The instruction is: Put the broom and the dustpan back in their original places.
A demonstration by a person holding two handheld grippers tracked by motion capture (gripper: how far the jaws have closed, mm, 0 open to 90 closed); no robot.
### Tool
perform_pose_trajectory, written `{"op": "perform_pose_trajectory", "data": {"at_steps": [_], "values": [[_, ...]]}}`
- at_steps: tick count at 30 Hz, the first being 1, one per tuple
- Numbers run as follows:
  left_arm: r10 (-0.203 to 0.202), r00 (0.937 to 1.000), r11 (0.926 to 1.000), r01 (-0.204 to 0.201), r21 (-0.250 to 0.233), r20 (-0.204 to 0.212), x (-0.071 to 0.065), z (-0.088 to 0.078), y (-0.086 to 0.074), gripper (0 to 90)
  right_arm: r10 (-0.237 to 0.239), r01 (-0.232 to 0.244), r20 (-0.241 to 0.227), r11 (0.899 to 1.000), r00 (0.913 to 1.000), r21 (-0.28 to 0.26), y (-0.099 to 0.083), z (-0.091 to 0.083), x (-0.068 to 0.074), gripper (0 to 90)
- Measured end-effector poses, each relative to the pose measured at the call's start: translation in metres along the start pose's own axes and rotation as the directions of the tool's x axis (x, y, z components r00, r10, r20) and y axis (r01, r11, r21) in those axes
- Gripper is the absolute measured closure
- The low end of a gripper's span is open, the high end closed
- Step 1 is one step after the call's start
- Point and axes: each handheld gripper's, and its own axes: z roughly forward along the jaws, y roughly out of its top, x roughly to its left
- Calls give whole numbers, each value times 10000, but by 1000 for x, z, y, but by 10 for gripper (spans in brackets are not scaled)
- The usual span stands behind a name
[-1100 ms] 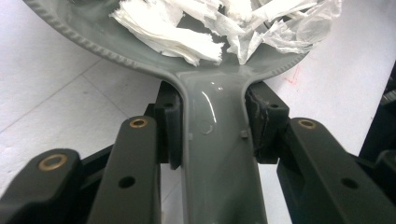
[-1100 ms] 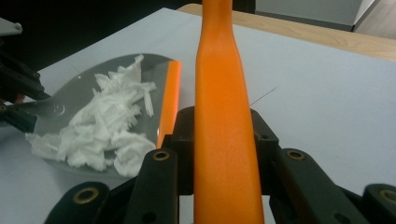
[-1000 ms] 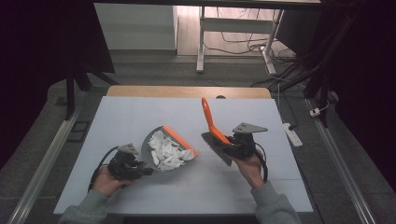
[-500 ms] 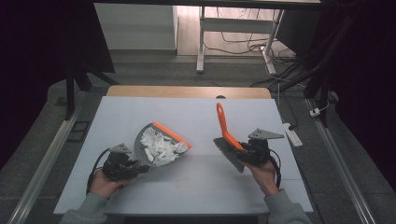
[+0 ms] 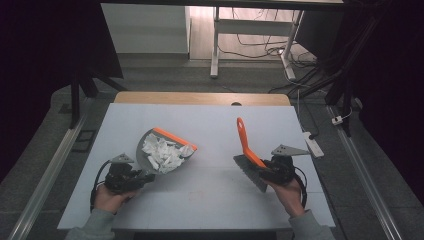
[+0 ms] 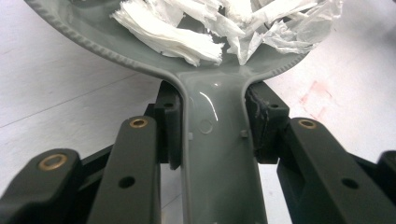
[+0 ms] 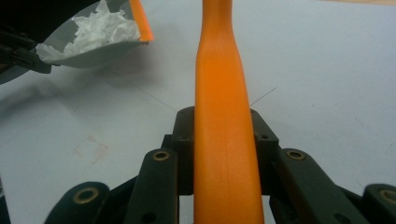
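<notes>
Two grippers are at work over the white table (image 5: 210, 200), one in each of the person's hands. The left gripper (image 5: 131, 178), near the front-left corner, has its jaws clamped on the grey handle of a dustpan (image 5: 165, 150); the left gripper view shows both pads pressed against that handle. The pan lies left of the table's middle, its orange lip turned toward the far edge, and it holds a heap of torn white paper scraps (image 5: 162, 152). The right gripper (image 5: 267, 170), toward the front-right corner, is closed on the orange handle of a brush (image 5: 247, 145), which slants up toward the far edge. Its bristle head (image 5: 250, 172) seems to hang just above the surface, though I can't be sure it isn't touching. Pan and brush sit well apart.
</notes>
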Motion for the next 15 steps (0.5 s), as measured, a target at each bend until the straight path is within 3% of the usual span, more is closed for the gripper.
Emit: {"op": "perform_pose_trajectory", "data": {"at_steps": [5,9,15], "values": [[-625,9976,9972,611,-438,-314,5,-5,-6,611,185,-184,-174,9998,9997,89,-3,-4,1,703],[-956,9945,9946,937,-445,-421,5,-5,-9,611,249,-246,-248,9996,9994,146,-3,-4,3,703],[-1550,9842,9869,1505,-577,-853,2,-2,-14,611,319,-311,-280,9991,9991,281,-5,-3,8,703]]}}
